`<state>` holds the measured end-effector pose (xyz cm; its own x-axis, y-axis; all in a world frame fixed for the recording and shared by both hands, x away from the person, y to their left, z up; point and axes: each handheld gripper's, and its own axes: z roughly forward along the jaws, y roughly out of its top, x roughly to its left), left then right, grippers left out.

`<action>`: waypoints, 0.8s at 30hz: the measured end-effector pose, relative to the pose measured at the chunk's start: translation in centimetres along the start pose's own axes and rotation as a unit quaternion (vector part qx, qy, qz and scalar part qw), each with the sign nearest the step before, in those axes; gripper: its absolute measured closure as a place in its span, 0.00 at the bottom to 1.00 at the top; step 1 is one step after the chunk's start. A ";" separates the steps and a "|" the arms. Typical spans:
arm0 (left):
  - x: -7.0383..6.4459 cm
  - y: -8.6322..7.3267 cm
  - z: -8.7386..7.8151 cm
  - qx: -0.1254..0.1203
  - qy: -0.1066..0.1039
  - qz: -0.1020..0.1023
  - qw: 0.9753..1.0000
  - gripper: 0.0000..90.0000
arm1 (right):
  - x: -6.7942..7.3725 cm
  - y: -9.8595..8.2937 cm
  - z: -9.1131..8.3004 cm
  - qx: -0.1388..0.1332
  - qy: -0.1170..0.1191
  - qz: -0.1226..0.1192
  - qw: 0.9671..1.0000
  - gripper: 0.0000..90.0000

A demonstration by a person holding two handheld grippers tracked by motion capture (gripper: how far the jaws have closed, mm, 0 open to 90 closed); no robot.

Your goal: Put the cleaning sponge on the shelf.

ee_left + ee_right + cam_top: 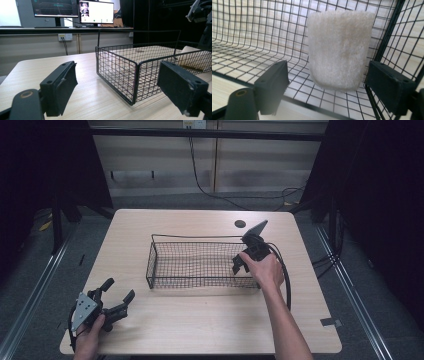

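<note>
High view is sitting above the table (200, 320), looking forward and down on the whole top. Left gripper view is riding low near the table's front-left, facing across at the wire basket (120, 72) corner and monitors (96, 11) behind. Right gripper view is pointing close into the basket's right end. All three are sharing the basket.

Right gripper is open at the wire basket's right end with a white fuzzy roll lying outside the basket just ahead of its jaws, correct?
Not quite. The white fuzzy roll lies inside the wire basket, near its end wall, as the right gripper view shows. The rest holds: the right gripper is open at the basket's right end.
</note>
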<state>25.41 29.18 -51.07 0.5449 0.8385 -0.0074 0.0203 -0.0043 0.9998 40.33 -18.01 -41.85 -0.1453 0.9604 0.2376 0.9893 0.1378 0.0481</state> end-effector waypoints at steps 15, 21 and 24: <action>0.0 0.0 0.0 0.000 0.000 0.000 1.000 0.17 | -0.4 -2.1 -2.3 -0.032 0.034 -0.050 0.998 0.22; 0.0 0.0 0.0 0.000 0.000 0.000 1.000 0.17 | -0.4 -3.2 -3.3 -0.050 0.053 -0.071 0.995 0.24; 0.0 0.0 0.0 0.000 0.000 0.000 1.000 0.17 | -0.4 -3.7 -3.4 -0.051 0.055 -0.081 0.994 0.24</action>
<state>25.41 29.18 -51.07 0.5452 0.8383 -0.0075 0.0206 -0.0045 0.9998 36.69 -19.73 -38.77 -0.3091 0.8946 0.3226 0.9470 0.2582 0.1913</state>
